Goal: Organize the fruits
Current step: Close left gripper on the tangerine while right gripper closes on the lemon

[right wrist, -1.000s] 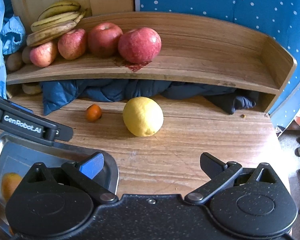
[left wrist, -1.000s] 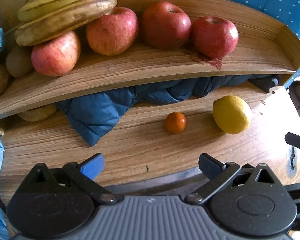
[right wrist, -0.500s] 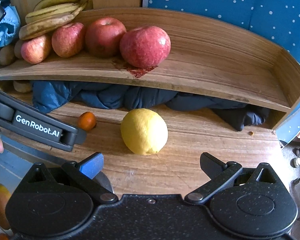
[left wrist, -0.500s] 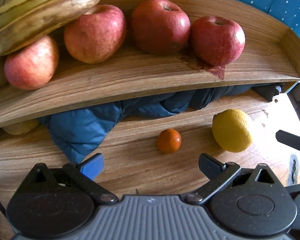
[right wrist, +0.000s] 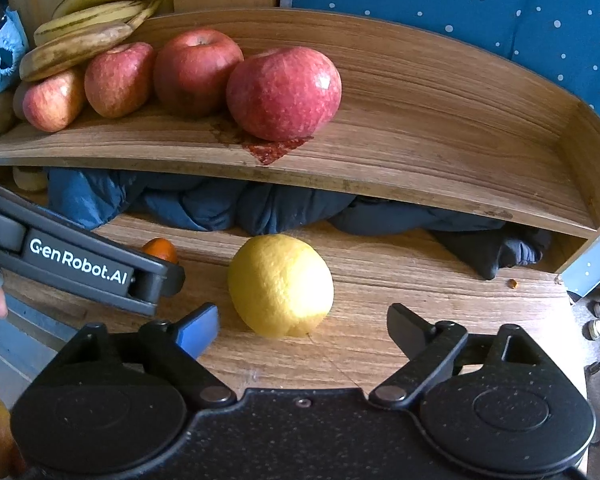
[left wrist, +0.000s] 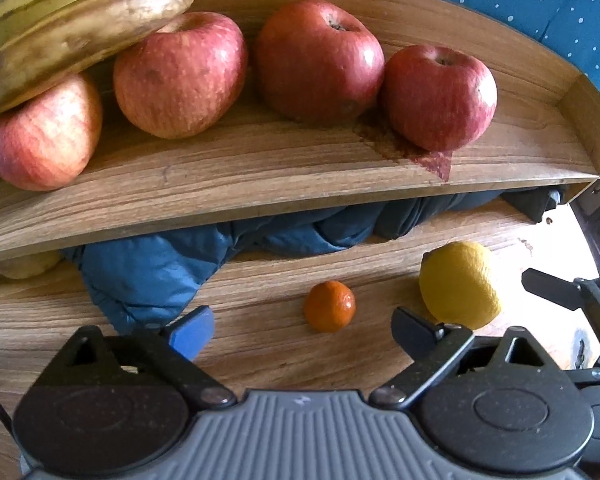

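Observation:
A small orange mandarin (left wrist: 329, 306) lies on the wooden tabletop (left wrist: 260, 344). My left gripper (left wrist: 302, 328) hangs over it with jaws wide and closing; the mandarin sits just ahead between the fingertips, untouched. A yellow lemon (right wrist: 280, 285) lies to its right, also seen as the lemon (left wrist: 458, 290) in the left wrist view. My right gripper (right wrist: 302, 326) straddles its near side, jaws closing, pads clear of the peel. The left gripper's body (right wrist: 80, 268) half hides the mandarin (right wrist: 160, 249) in the right wrist view.
A curved wooden shelf (right wrist: 440, 152) above the table carries several red apples (right wrist: 284, 92) and bananas (right wrist: 84, 36) at its left; its right half is bare. Dark blue padded cloth (left wrist: 148, 276) is stuffed underneath. A metal tray (right wrist: 4, 352) holding fruit sits at lower left.
Both grippers have come forward and down towards the fruit, so mandarin and lemon now lie close to the fingertips. Both pairs of jaws have narrowed a little.

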A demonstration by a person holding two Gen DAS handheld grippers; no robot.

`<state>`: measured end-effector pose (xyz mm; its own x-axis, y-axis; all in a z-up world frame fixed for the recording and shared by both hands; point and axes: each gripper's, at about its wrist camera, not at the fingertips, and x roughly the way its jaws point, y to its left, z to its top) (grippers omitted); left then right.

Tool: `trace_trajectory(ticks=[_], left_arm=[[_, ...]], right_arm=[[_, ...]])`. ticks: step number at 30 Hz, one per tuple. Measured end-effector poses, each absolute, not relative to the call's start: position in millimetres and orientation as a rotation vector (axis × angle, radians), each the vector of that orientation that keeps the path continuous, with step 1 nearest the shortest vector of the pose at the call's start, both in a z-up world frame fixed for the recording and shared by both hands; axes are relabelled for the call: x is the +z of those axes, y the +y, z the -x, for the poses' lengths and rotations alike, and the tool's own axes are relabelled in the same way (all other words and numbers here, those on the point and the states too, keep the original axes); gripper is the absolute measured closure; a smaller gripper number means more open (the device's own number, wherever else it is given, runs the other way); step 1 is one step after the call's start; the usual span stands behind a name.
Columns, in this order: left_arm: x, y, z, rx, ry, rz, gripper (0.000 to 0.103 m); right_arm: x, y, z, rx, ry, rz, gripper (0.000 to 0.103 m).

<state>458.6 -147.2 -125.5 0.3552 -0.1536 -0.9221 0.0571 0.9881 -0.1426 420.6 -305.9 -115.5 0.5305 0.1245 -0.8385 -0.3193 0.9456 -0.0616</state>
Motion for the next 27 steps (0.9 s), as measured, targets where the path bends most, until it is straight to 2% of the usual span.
trace_trajectory(ticks=[12,20,27], left_arm=[[-129,-151,-457,-0.173,1.193,0.116,0.027],[-135,-160,-461,-0.189,1.192,0.130,0.050],[-140,-162,-463,-0.194,1.189,0.136,0.060]], right_arm=[[-121,-298,-428,0.297,0.962,0.222,0.025],[-125,-294,-431,0.310,0.960,0.221,0.032],[-127,-294,-433,0.318,0.959,0.215,0.035]])
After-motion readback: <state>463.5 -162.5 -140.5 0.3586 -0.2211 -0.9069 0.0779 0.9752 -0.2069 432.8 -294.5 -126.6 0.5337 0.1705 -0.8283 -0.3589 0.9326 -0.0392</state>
